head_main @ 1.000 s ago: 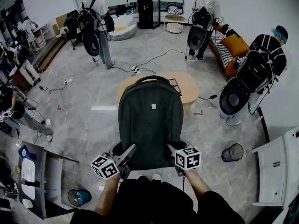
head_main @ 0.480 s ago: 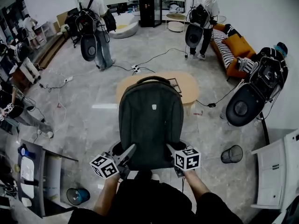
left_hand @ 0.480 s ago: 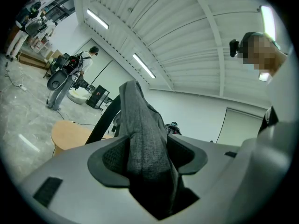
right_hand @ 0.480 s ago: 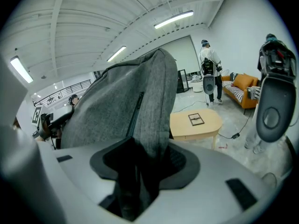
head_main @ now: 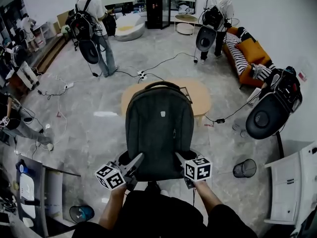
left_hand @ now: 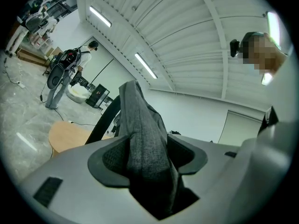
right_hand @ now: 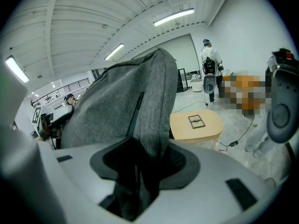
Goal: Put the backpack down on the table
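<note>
A dark grey backpack hangs upright in front of me in the head view, held by its lower edge from both sides. My left gripper is shut on its bottom left fabric and my right gripper on its bottom right. In the left gripper view a fold of the backpack fills the left gripper. The right gripper view shows the backpack pinched in the right gripper. The light wooden table lies on the floor beyond the pack, partly hidden by it; it also shows as the table and the table.
A small black frame lies on the table. Three people with gear stand around: a person, a person and a person. A power strip with cables, an orange sofa, a wire bin and a white cabinet are nearby.
The backpack and both grippers keep their places in the view while the table and floor have shifted slightly closer. The person at the right has bent over; the one at the back left walked left.
</note>
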A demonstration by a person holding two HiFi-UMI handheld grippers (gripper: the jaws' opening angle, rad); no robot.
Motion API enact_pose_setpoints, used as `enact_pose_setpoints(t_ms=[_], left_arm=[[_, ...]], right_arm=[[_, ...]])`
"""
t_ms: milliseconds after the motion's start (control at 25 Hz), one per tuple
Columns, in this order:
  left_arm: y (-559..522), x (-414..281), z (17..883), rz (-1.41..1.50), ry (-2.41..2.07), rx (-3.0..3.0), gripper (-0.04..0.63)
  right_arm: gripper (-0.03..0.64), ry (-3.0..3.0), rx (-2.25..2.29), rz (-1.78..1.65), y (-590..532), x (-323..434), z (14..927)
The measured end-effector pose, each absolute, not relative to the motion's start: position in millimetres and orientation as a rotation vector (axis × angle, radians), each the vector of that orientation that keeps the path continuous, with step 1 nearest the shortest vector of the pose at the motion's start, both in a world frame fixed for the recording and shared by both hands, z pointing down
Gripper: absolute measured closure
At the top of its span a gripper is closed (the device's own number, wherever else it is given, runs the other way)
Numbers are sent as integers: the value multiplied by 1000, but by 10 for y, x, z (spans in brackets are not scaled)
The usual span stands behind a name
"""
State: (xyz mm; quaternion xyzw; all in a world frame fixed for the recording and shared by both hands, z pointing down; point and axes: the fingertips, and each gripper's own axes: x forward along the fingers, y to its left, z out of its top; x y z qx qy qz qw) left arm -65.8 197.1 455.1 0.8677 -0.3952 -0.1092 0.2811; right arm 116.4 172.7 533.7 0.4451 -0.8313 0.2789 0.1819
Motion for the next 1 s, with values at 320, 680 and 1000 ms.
enact_pose_setpoints(t_ms=[320, 680, 1000], left_arm=[[1458, -892, 4567, -306, -1042, 2338, 336], [1143, -1081, 4609, -306, -1012, 2345, 336], [957, -1131, 4647, -297, -987, 2340, 337]], right_arm=[[430, -2338, 1270, 789, 1229, 942, 5337], [430, -2320, 1298, 804, 965, 767, 5380], [430, -2298, 1315, 815, 828, 724, 5421]])
